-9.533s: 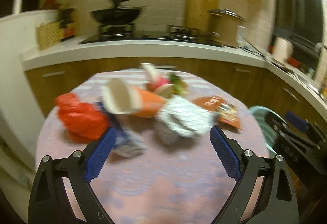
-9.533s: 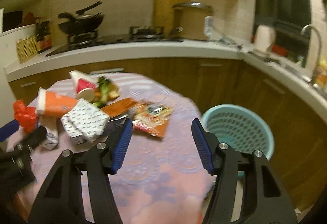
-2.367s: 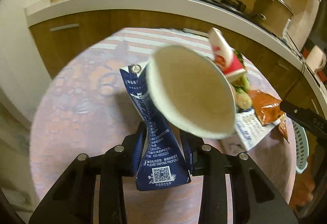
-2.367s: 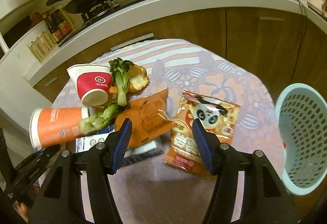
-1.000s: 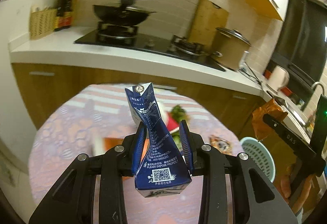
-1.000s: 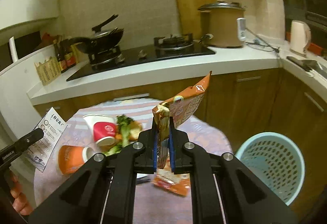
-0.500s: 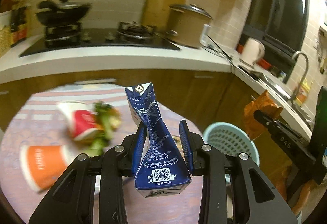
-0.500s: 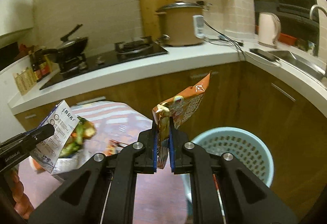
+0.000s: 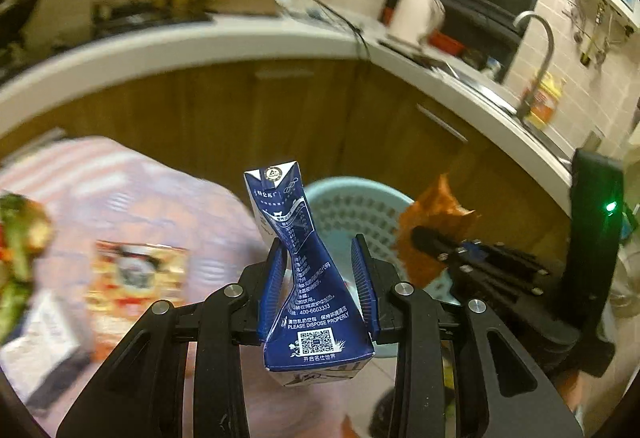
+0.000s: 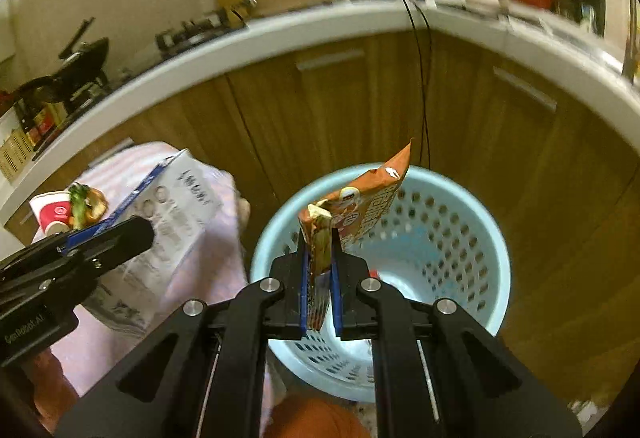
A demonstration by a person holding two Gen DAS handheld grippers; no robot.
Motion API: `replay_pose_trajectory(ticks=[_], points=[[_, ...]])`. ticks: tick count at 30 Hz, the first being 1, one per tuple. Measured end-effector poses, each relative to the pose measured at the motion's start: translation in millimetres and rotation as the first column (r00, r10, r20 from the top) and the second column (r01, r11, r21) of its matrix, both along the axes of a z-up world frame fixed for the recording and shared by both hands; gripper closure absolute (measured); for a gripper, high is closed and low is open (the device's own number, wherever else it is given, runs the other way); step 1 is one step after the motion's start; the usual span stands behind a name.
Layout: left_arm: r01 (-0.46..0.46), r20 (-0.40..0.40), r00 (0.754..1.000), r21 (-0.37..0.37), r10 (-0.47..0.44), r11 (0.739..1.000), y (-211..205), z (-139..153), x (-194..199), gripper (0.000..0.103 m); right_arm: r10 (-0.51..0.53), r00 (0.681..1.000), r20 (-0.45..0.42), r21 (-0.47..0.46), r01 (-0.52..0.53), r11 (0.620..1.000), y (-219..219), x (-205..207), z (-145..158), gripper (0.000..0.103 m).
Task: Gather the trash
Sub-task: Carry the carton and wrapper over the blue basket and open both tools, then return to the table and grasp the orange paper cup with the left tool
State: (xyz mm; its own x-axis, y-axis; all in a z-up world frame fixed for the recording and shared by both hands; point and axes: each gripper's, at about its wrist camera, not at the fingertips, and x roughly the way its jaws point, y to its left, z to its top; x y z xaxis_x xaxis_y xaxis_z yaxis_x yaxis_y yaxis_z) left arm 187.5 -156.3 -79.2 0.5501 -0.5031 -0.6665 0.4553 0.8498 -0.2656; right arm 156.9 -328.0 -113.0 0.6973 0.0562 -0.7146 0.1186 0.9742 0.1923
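Observation:
My left gripper is shut on a crushed blue milk carton, which stands upright between the pads, in front of the light blue perforated bin. My right gripper is shut on an orange snack wrapper, held right above the bin. In the left wrist view the right gripper shows at the right with the wrapper. In the right wrist view the left gripper and its carton show at the left, over the table's edge.
The round table with a pink patterned cloth holds a yellow-red snack bag, vegetable scraps, a red-and-white paper cup and a white printed pack. Wooden cabinets and a white counter curve behind the bin. A black cable hangs down.
Both grippers have swung right and down, from over the table toward the bin. The bin now lies right below the orange wrapper. Both grips are unchanged.

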Motion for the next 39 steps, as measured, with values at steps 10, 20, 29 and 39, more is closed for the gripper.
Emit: replay_pose_trajectory(ticks=[10, 20, 29, 39], points=[[0.085, -0.119, 0.989, -0.016, -0.086, 0.996, -36.0, -41.1, 24.3, 0.07, -0.023, 0.991, -0.135, 0.053, 0.03, 0.998, -24.3, 14.5, -49.8, 0.096], [0.057, -0.124, 0.99, -0.037, -0.061, 0.998, -27.6, -43.0, 26.3, 0.037, -0.046, 0.982, -0.184, 0.071, 0.06, 0.996, -35.1, 18.1, -60.4, 0.073], [0.02, -0.102, 0.994, -0.066, -0.027, 0.998, -6.5, -27.3, 15.6, 0.037, -0.063, 0.991, -0.121, 0.077, 0.073, 0.994, -32.6, 2.3, -32.5, 0.056], [-0.074, 0.001, 0.997, -0.046, 0.074, 0.996, 51.4, 6.5, -24.1, 0.037, 0.062, 0.998, 0.034, 0.091, -0.065, 0.994, 30.8, -11.3, 24.7, 0.048]])
